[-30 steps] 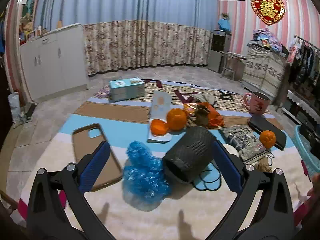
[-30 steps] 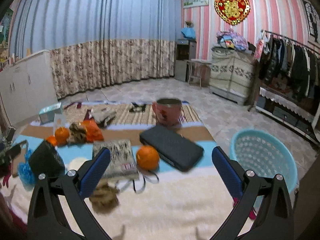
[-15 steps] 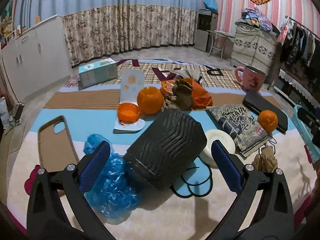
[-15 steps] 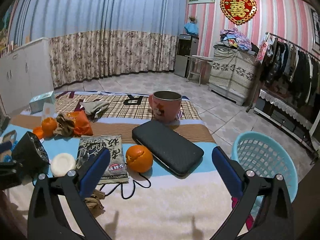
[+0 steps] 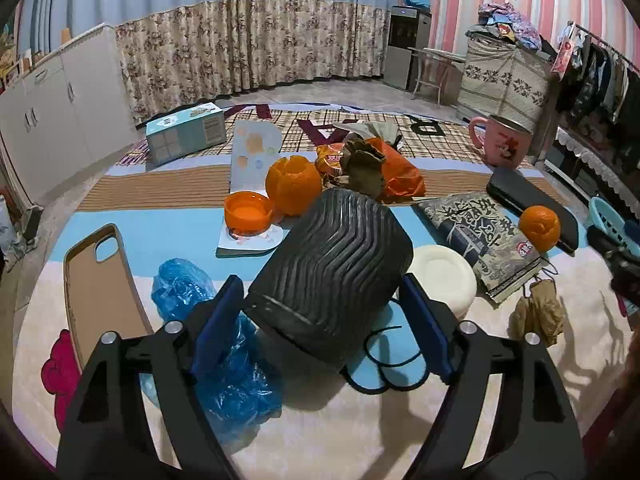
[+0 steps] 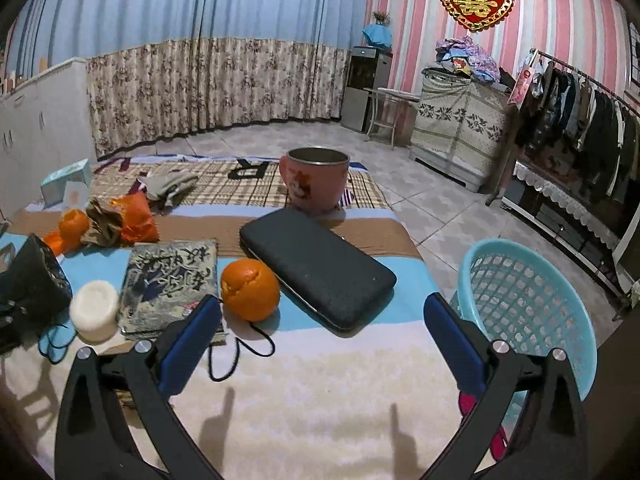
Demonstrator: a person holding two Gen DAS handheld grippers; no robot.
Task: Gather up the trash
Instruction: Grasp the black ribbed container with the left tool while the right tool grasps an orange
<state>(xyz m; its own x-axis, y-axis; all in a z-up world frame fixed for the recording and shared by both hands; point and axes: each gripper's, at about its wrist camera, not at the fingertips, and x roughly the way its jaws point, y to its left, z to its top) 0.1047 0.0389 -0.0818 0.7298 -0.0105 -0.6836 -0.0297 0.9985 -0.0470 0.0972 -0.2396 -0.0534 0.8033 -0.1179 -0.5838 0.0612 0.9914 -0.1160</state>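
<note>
While the left tool (image 5: 320, 280) points down at the blanket-covered surface (image 5: 340, 432), its jaws have just been closing, and the black ribbed container (image 5: 332, 256) lies on its side between them. Both blue pads (image 5: 218, 320) appear to press on its flanks near the open end, so the tool grips it.

Seen from the left wrist, a crumpled blue plastic bag (image 5: 188, 284) lies at 9 o'clock of the container, touching it and partly under the left finger. At 12 o'clock sit a hollow orange peel (image 5: 293, 186) and an orange snack wrapper (image 5: 400, 170). A white round lid (image 5: 442, 276) lies just beside the container at 3 o'clock, and crumpled brown paper (image 5: 538, 314) lies farther out the same way, near a book (image 5: 480, 232).

Over bare blanket, the right tool (image 6: 322, 300) hangs with its jaws wide apart and nothing between them. A whole orange (image 6: 250, 290) sits at 11 o'clock of its left finger, touching a black case (image 6: 320, 268). At 3 o'clock, off the edge of the surface, stands a teal basket (image 6: 532, 292); I cannot tell whether anything is in it.
</note>
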